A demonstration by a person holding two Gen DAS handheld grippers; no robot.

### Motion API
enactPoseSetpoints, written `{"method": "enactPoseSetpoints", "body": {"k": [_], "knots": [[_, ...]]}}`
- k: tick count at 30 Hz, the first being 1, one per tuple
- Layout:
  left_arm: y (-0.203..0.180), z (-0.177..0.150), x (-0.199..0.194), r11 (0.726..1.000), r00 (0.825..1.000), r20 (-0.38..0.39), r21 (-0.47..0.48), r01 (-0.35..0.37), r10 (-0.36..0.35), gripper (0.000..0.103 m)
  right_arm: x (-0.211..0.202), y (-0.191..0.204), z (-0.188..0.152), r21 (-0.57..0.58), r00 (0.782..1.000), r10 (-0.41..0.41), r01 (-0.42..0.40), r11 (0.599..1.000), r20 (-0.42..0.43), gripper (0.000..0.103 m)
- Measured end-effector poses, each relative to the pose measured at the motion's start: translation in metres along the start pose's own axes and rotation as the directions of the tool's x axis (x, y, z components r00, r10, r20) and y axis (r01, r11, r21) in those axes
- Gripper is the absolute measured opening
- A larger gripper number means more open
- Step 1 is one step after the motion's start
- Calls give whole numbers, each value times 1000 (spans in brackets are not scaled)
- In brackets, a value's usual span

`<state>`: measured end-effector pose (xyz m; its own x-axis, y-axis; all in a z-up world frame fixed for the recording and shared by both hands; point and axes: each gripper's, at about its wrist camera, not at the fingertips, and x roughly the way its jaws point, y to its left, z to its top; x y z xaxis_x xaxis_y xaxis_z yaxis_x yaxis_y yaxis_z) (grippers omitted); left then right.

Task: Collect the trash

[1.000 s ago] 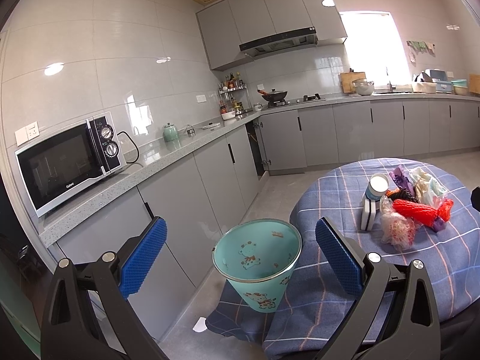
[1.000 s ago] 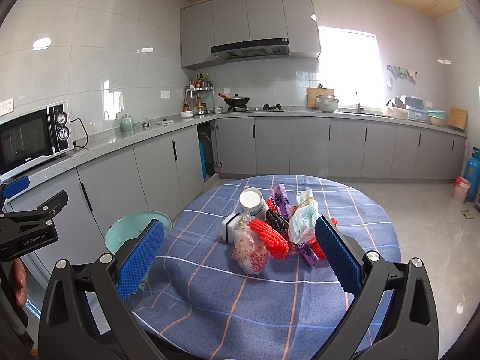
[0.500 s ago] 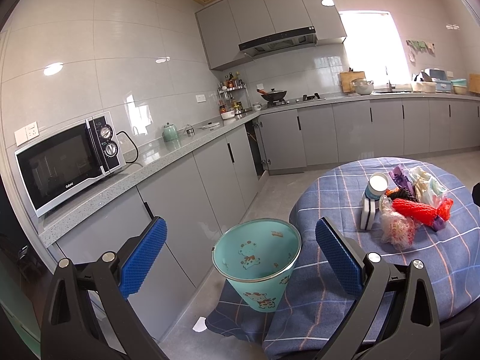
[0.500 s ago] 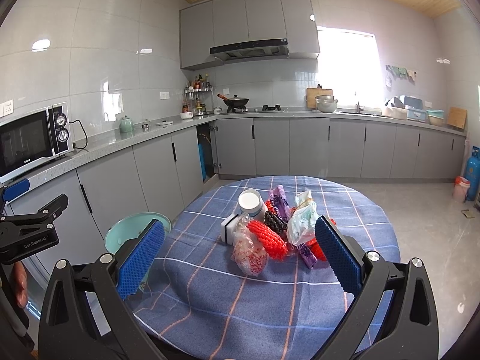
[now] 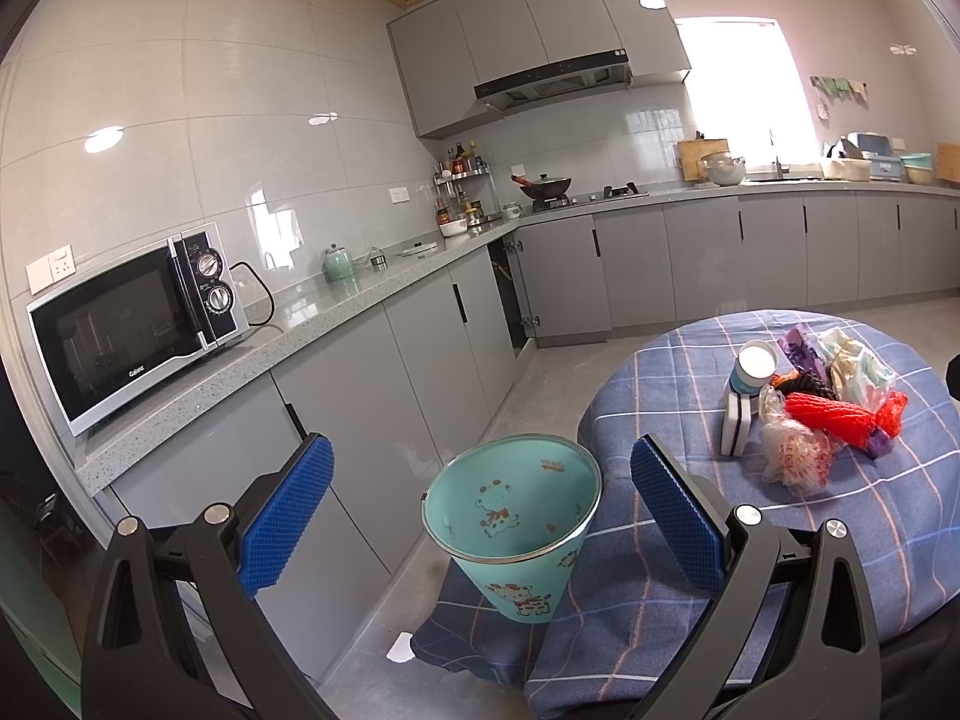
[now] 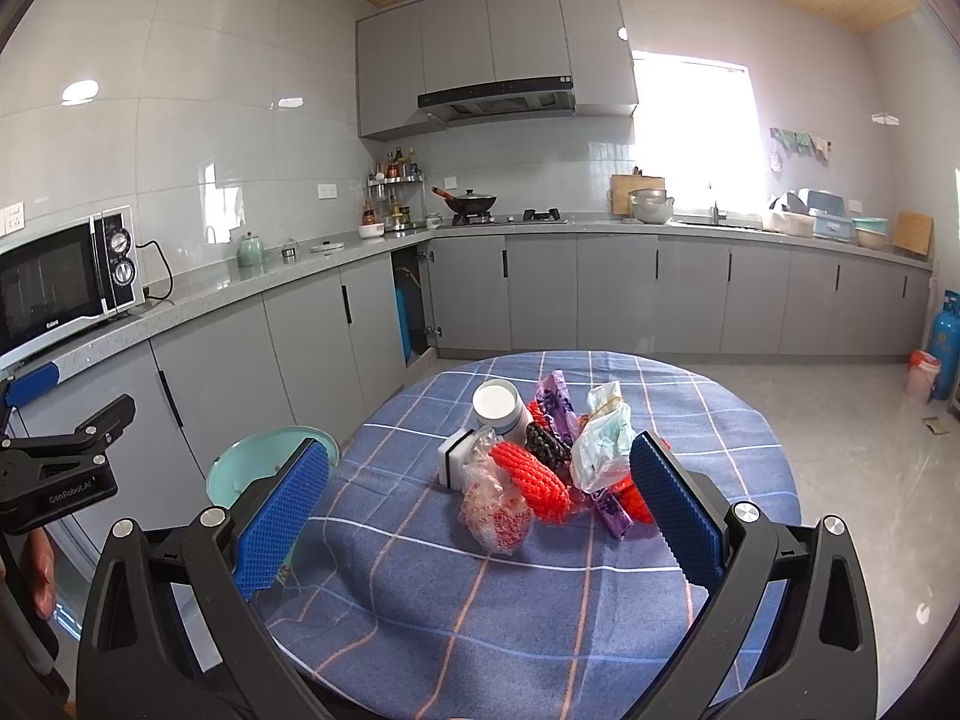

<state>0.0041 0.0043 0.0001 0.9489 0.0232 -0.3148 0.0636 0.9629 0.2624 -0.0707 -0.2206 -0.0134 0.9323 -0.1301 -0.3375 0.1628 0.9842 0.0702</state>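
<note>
Both tongs, left (image 5: 480,504) and right (image 6: 480,498), are spread wide and grasp nothing, so by my reading collecting has not begun. Ahead of the left tongs the teal bin (image 5: 513,516) looks bare inside, beside the desk (image 6: 540,594). Ahead of the right tongs, every piece of the trash pile (image 6: 540,456) lies on that desk.

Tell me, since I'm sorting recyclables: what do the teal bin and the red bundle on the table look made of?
The teal bin looks like smooth plastic with a shiny metal-looking rim band and printed cartoon animals. The red bundle seems to be foam netting: an open mesh texture shows, soft and matte.
</note>
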Motion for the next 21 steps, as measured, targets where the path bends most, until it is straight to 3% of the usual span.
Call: {"method": "enactPoseSetpoints", "body": {"k": [5,10,15,21], "knots": [[-9,1,20,1000,1000,-8,12,-13,13,98,17,-16,1,6,1000,-4,4,1000,-14,99],[-29,1,50,1000,999,-40,27,11,-10,98,42,-46,-2,11,997,-82,82,997,-9,99],[-65,1,86,998,997,-64,48,46,-43,98,70,-78,-9,8,984,-179,179,984,-16,99],[-115,2,124,996,995,-77,65,67,-62,98,110,-107,-19,26,978,-199,201,979,-62,98]]}}
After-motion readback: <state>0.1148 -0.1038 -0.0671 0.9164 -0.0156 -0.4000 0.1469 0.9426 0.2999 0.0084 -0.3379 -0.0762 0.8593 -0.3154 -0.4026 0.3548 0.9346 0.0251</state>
